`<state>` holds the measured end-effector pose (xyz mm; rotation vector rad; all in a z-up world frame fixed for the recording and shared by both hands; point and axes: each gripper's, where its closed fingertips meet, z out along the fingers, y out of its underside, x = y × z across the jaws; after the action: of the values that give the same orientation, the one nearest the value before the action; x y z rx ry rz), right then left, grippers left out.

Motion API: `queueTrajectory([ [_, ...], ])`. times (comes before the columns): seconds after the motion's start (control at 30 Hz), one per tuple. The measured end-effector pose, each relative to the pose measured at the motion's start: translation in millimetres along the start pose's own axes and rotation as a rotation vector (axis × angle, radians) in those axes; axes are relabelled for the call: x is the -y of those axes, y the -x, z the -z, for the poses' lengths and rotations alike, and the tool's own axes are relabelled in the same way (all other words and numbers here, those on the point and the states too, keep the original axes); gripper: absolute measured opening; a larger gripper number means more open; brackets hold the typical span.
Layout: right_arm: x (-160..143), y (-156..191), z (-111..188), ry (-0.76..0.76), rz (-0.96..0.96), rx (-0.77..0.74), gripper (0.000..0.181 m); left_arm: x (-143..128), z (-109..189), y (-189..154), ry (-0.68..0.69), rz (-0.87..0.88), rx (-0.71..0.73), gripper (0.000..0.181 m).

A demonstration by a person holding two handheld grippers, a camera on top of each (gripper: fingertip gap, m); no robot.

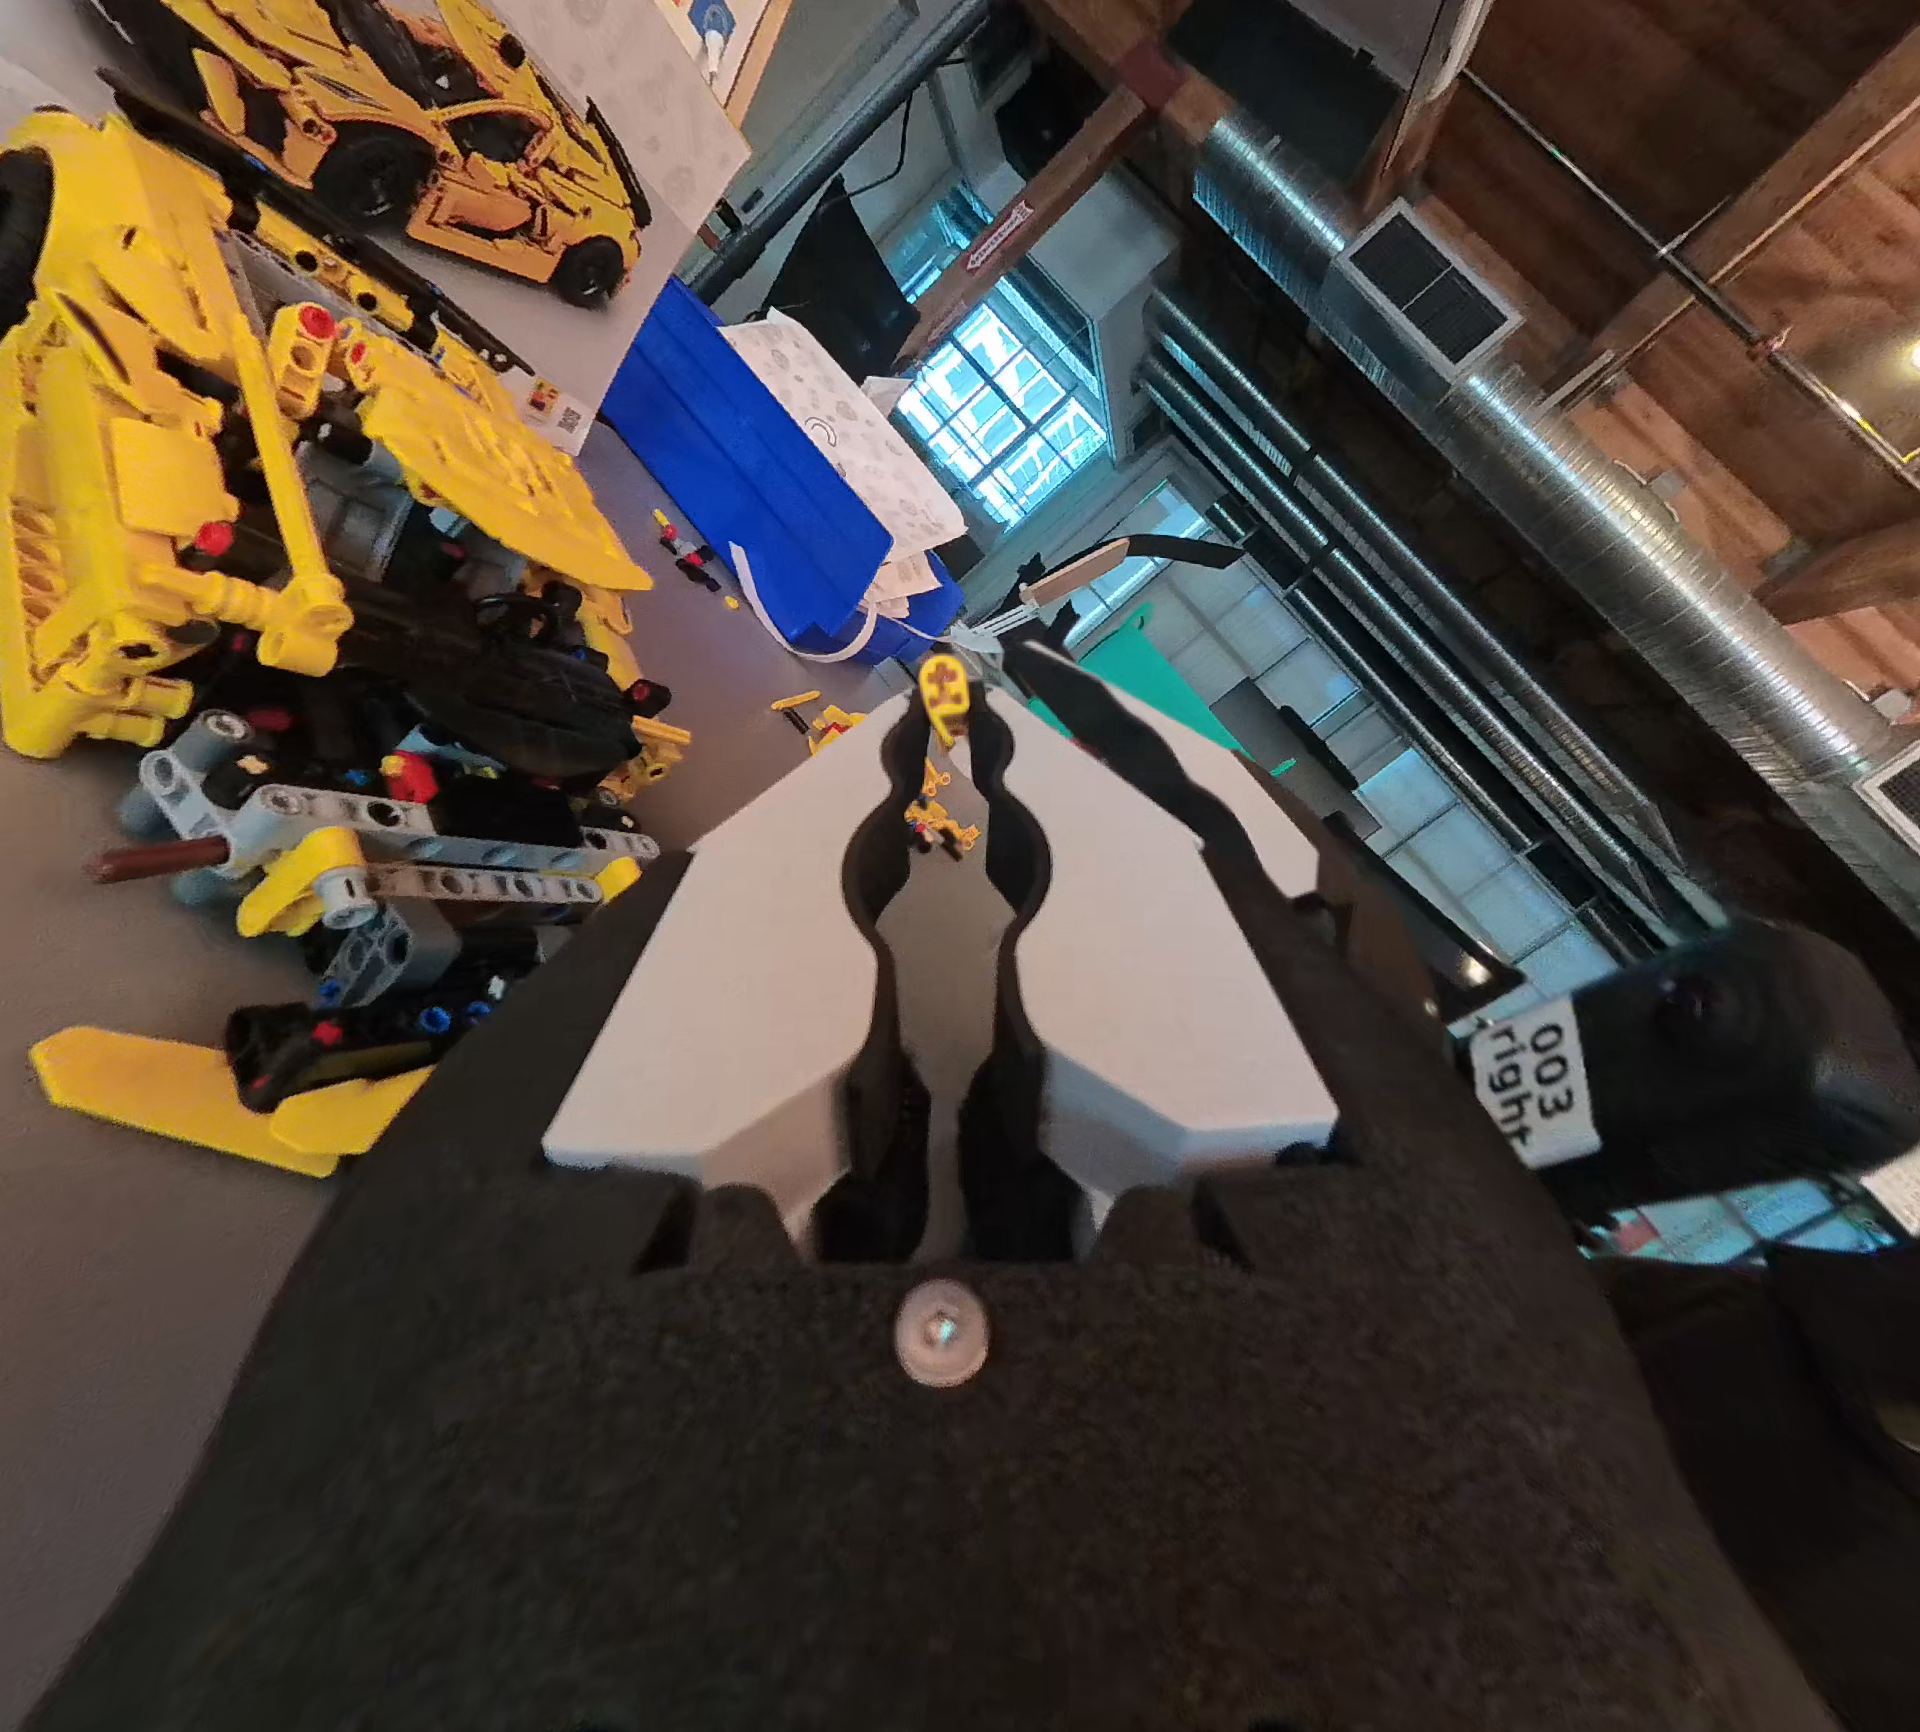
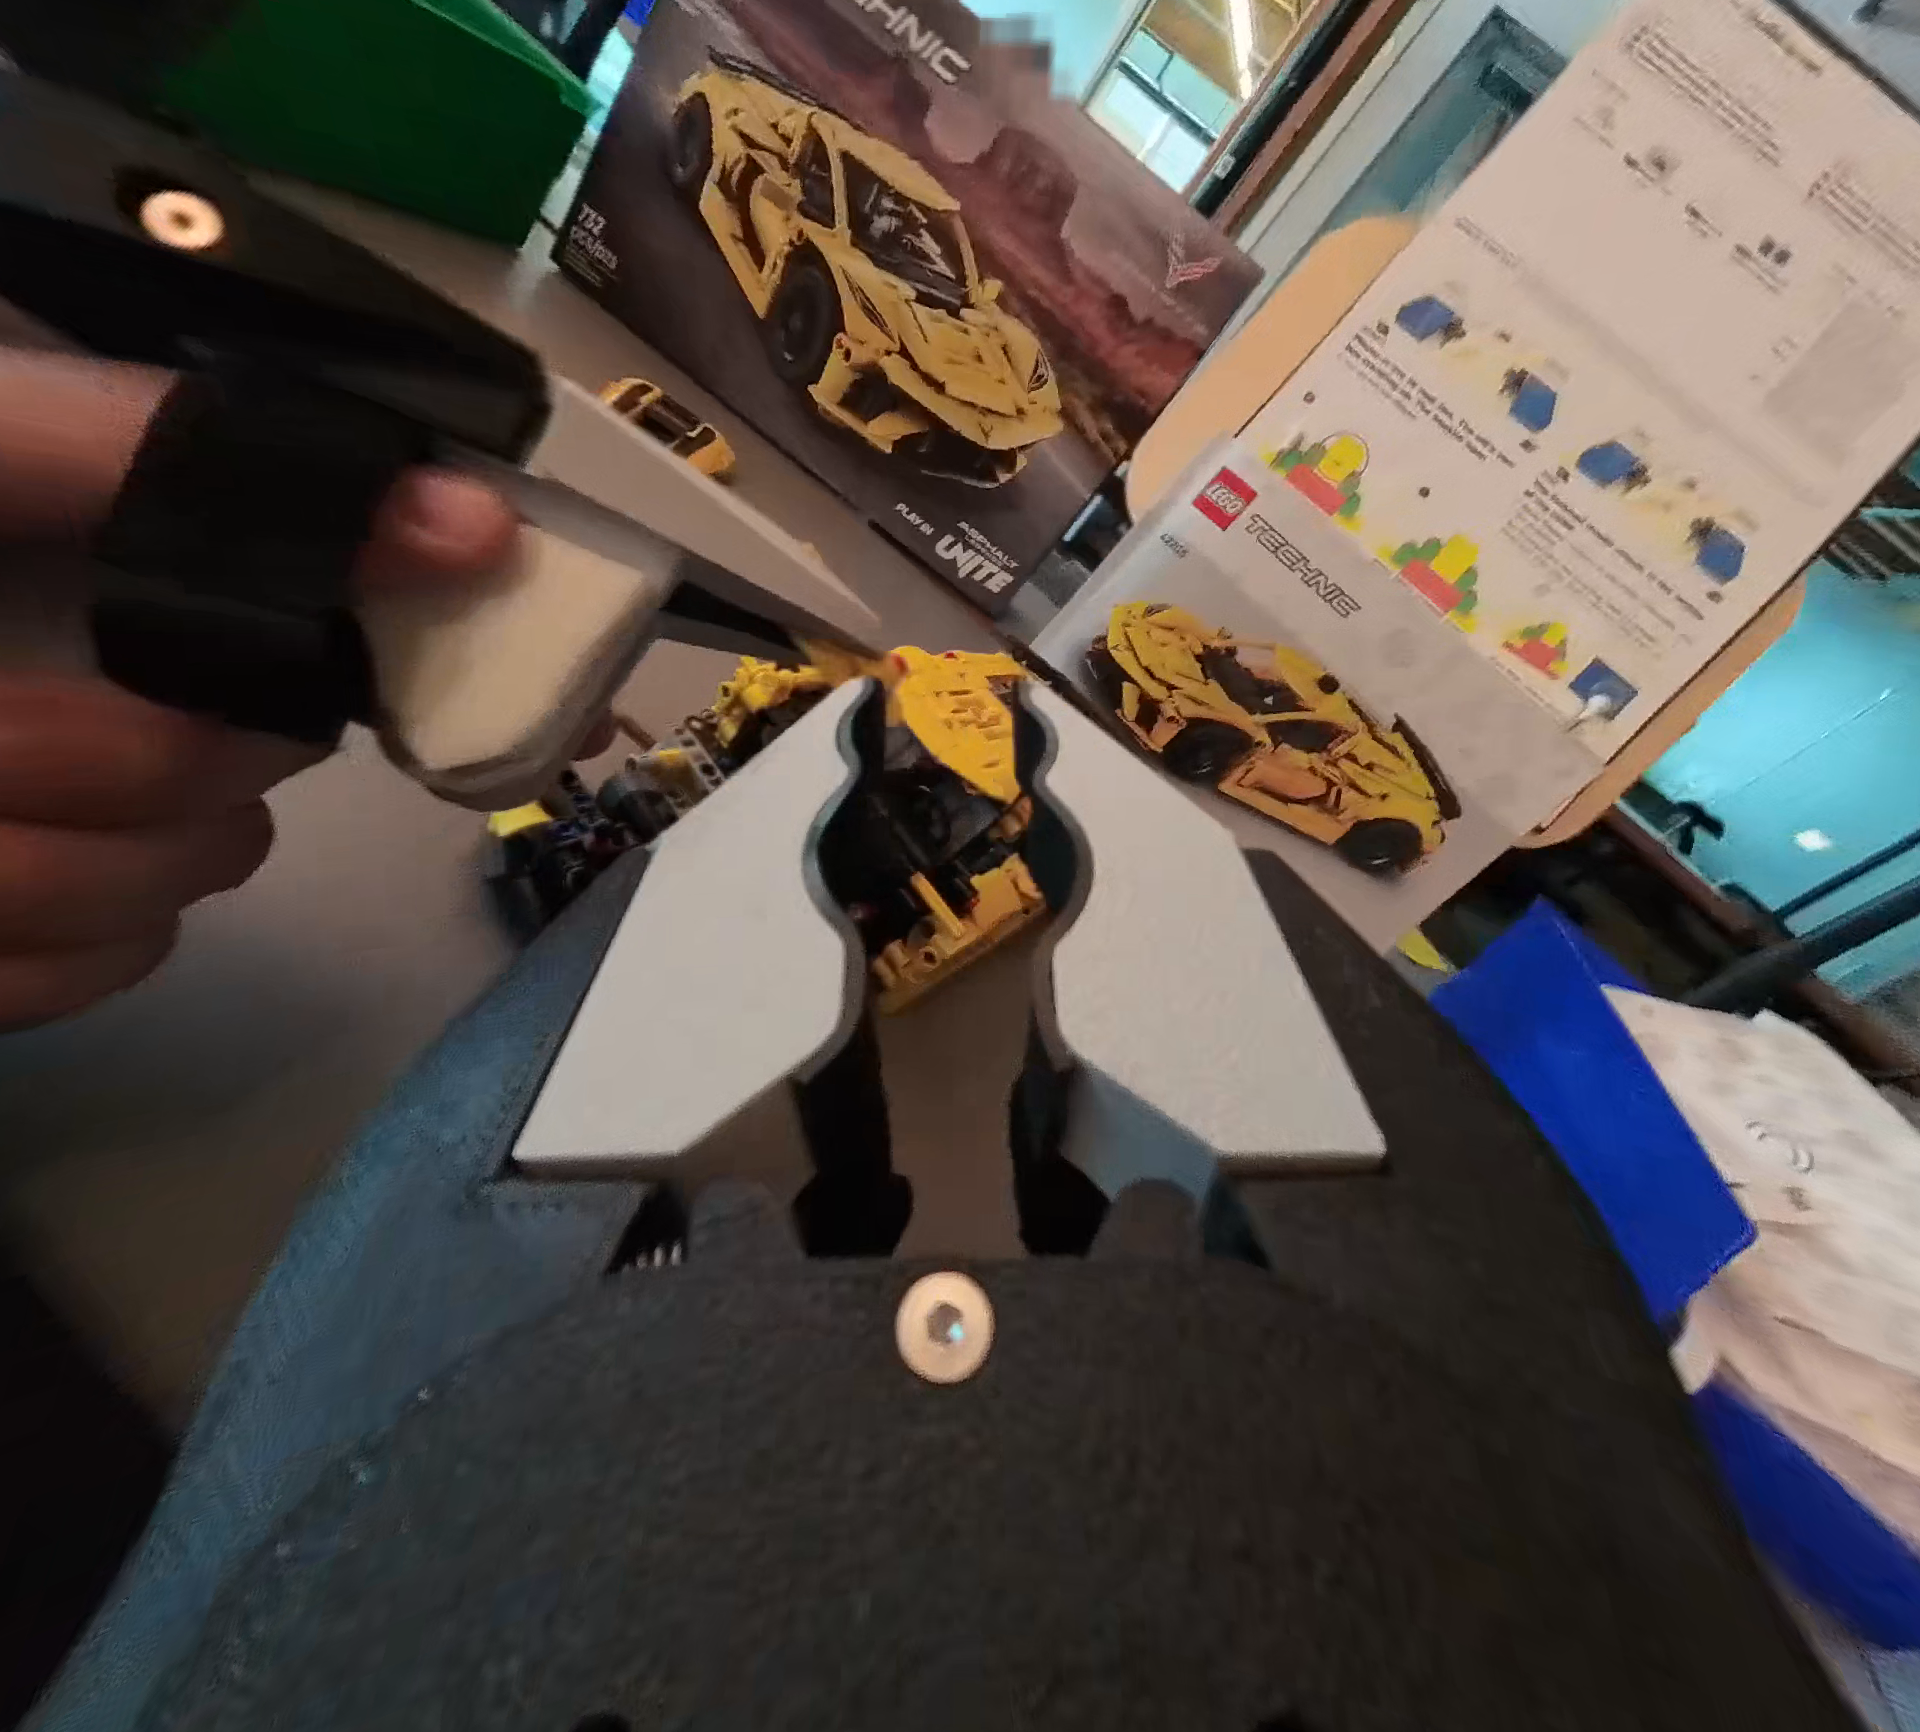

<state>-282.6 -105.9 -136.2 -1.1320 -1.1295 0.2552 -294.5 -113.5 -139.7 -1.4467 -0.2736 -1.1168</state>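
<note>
My left gripper [image 1: 945, 697] is shut on a small yellow connector piece [image 1: 943, 687] and holds it above the grey table [image 1: 125, 1319]. It enters the right wrist view from the left [image 2: 847, 643], held by a hand [image 2: 94, 809], with the small piece [image 2: 854, 656] at its tip. My right gripper [image 2: 951, 706] is open and empty, its left fingertip just below that piece. Its black finger [image 1: 1091, 716] reaches in from the right in the left wrist view. A partly built yellow brick car [image 1: 156, 456] lies on the table, also seen between the right jaws [image 2: 956, 851].
A set box [image 2: 883, 248] with a yellow car picture stands at the back, with an instruction booklet [image 2: 1299, 706] and a printed sheet [image 2: 1610, 332] to its right. A blue bin [image 1: 748, 456] holds paper bags. A green bin [image 2: 343, 72] is far left. Loose bricks [image 1: 935, 825] lie about. My left and right fingertips are right by each other.
</note>
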Motion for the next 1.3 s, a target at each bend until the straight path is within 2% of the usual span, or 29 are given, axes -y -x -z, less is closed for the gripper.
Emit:
queueTrajectory([
  [0.33,0,3,0,0.024,0.035,-0.022,0.025,-3,-1,0,0.009,-0.030,0.018,0.007],
  [0.63,0,-1,2,0.058,0.171,-0.119,0.024,-2,-2,-1,-0.021,-0.055,0.048,0.007],
  [0.97,-1,-8,1,0.057,0.064,-0.120,0.023,-1,-4,-5,-0.078,-0.068,0.068,0.007],
  [1.13,-3,-12,0,0.032,-0.110,-0.064,0.021,0,-9,-6,-0.121,0.080,0.004,0.007],
  [1.17,-1,-12,0,0.007,-0.169,-0.028,0.028,-1,-10,-7,-0.119,0.111,-0.018,0.007],
  [1.2,-1,-11,1,0.005,-0.231,0.005,0.027,-2,-11,-8,-0.114,0.137,-0.035,0.007],
  [1.3,-8,-9,-3,0.033,-0.257,0.030,0.031,-3,-11,-3,-0.107,0.136,-0.009,0.007],
])
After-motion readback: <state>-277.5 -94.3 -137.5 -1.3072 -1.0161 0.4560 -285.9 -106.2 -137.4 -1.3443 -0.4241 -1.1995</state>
